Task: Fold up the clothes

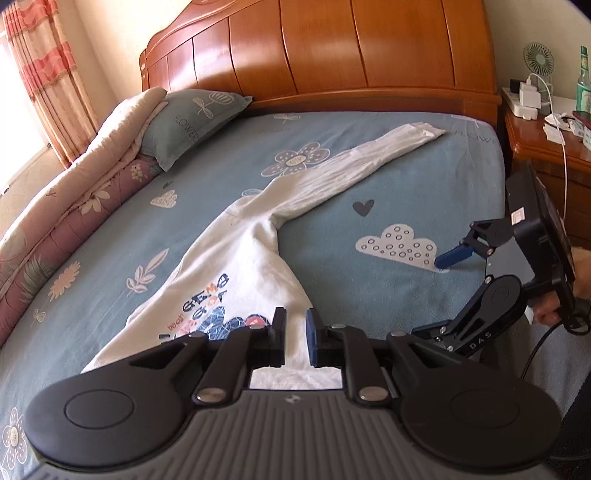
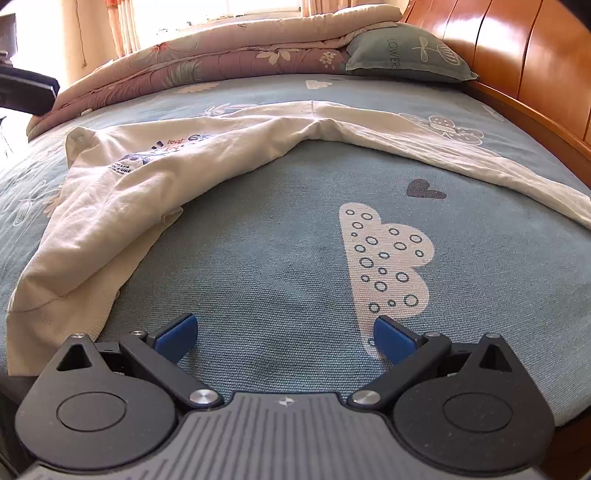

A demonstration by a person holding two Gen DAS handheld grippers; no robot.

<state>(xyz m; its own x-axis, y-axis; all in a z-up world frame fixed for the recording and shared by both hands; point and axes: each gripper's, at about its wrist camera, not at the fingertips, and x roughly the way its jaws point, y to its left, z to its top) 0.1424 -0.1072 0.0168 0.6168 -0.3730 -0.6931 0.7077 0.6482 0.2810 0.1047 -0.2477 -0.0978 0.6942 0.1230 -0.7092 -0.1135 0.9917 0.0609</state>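
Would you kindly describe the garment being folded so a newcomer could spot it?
Start at the wooden headboard and look down onto the blue patterned bedsheet. The white long-sleeved top lies there, one sleeve stretched toward the headboard; it alone is plain white with a colourful printed chest graphic.

Daylight floods from the window (image 2: 229, 7), blown out; headboard (image 1: 332, 48) glares; fisheye edges bend, corners dark.

You can read "FLOWERS" on the grey-green pillow (image 2: 406, 51), "DAS" on the right tongs' black arm (image 1: 480, 334), and "beat" in orange script in the white shirt's print (image 2: 173, 142); its remaining lettering stays illegible.
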